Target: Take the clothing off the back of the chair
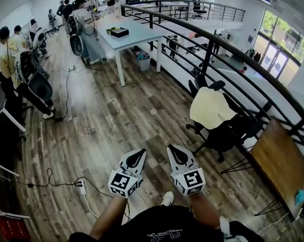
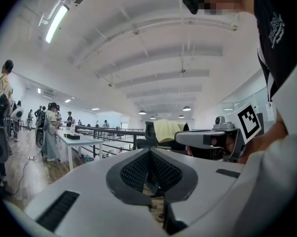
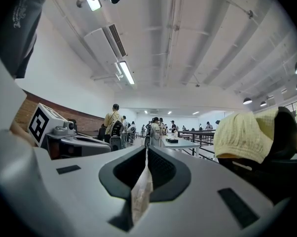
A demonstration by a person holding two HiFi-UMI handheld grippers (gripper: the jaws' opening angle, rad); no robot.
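A pale yellow garment (image 1: 210, 107) hangs over the back of a black office chair (image 1: 228, 132) by the railing, ahead and to the right of me. Both grippers are held level side by side in front of my body, well short of the chair. My left gripper (image 1: 137, 157) is shut with nothing in it, and my right gripper (image 1: 178, 154) is shut and empty too. In the left gripper view the garment (image 2: 167, 130) shows beyond the shut jaws, past the right gripper (image 2: 207, 138). In the right gripper view the garment (image 3: 244, 135) hangs at the right on the chair back (image 3: 285, 132).
A black railing (image 1: 212, 44) runs behind the chair. A wooden desk (image 1: 281, 165) stands to the right. A white table (image 1: 134, 34) and a bin (image 1: 143, 62) are farther ahead. Several people (image 1: 10, 59) stand along the left. A power strip with cables (image 1: 82, 187) lies on the floor.
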